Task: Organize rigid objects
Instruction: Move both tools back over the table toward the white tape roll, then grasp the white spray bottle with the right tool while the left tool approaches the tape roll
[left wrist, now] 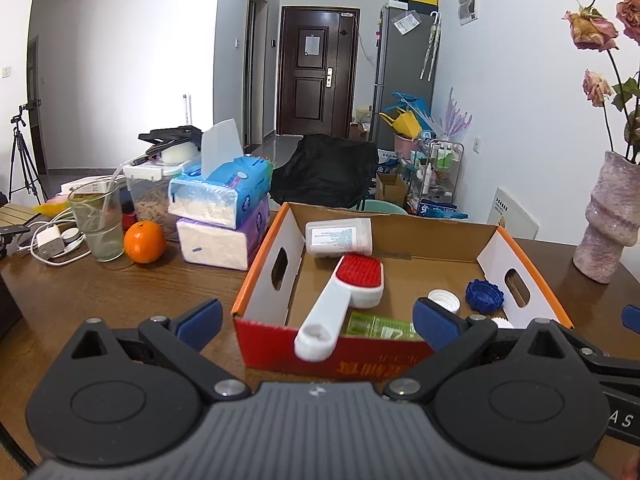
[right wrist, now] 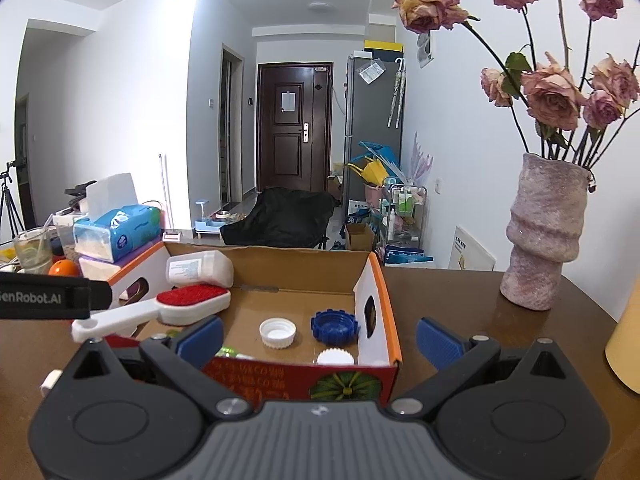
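1. The cardboard box (left wrist: 400, 276) is sitting on the brown table (left wrist: 120, 292), holding the task's things: a red-bristled white brush (left wrist: 352, 280) is leaning with its handle over the near wall, a white bottle (left wrist: 339, 236) is lying at the far wall, and a blue cap (left wrist: 485, 297), a white cap (left wrist: 444, 300) and a green package (left wrist: 380, 326) are lying on the floor of the box.
2. Another white cap (right wrist: 335, 357) is sitting at the near wall, half hidden by it.
3. The left gripper (left wrist: 316, 320) is hanging wide open in front of the box, empty; its right finger is covering part of the green package.
4. The right gripper (right wrist: 320, 338) is likewise standing wide apart and empty, near the box's right corner.
5. Left of the box, stacked tissue packs (left wrist: 222, 216), an orange (left wrist: 145, 242) and a drinking glass (left wrist: 98, 224) are crowding the table.
6. Right of the box, a pink vase (right wrist: 544, 232) is holding dried roses (right wrist: 554, 96).
7. A yellowish object (right wrist: 626, 344) is being cut off at the right edge; I cannot tell what it is.
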A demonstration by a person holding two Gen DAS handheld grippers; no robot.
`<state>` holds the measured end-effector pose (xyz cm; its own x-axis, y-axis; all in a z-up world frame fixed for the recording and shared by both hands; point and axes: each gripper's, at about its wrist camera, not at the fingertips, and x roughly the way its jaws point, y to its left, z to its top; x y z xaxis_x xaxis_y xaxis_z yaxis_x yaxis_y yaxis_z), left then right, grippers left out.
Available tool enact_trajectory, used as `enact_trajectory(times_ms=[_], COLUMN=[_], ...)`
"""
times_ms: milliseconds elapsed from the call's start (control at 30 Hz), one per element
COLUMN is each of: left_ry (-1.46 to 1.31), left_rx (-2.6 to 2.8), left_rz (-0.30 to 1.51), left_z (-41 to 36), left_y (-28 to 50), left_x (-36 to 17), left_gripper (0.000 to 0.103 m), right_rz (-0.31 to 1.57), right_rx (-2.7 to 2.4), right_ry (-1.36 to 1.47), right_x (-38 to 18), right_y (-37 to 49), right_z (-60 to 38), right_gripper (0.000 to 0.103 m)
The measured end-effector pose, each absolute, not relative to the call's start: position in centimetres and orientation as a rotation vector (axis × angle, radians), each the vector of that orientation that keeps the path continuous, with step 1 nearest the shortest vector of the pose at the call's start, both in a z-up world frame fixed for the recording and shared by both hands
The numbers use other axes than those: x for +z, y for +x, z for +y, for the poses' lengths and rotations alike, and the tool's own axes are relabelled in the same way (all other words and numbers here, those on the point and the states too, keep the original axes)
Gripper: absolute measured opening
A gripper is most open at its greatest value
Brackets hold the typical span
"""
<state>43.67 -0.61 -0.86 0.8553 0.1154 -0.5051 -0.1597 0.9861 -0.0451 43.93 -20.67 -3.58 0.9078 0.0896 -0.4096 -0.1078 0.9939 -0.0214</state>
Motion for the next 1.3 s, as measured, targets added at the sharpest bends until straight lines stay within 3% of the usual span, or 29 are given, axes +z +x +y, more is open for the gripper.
enact_trajectory(times_ms=[1300], left_ry=[-0.084], left_rx=[0.119], left_rz=[0.574], left_z=[1.6], left_y=[33.5], left_x=[-3.2], left_gripper=[0.103], right_rz=[0.488], right_rx=[0.042], right_ry=[-0.057], right_x=[-5.6], right_y=[33.6], right_z=[-20.7], right_gripper=[0.103])
